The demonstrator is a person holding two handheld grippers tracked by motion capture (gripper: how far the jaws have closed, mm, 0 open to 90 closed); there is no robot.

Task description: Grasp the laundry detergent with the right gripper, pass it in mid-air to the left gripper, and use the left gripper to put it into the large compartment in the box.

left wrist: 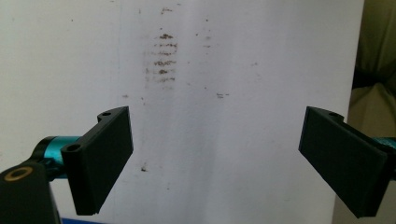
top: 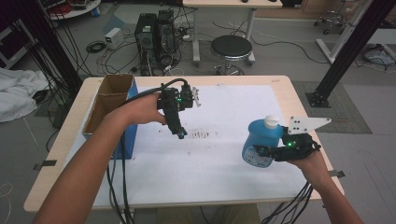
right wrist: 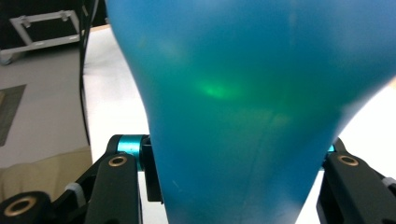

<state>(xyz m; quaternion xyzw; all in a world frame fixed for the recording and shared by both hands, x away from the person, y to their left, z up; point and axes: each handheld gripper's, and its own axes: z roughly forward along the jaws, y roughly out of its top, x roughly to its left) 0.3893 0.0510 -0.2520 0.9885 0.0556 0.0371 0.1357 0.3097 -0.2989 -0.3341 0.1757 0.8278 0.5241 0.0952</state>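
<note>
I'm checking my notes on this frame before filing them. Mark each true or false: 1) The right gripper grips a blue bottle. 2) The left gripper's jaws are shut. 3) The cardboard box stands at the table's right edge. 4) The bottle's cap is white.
1) True: the right gripper is closed on the blue bottle.
2) False: the left gripper has its jaws wide apart, holding nothing.
3) False: the cardboard box stands at the left edge.
4) True: the cap is white.

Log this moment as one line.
left gripper: open, above white sheet | right gripper: shut on blue bottle | cardboard box: table's left
</note>
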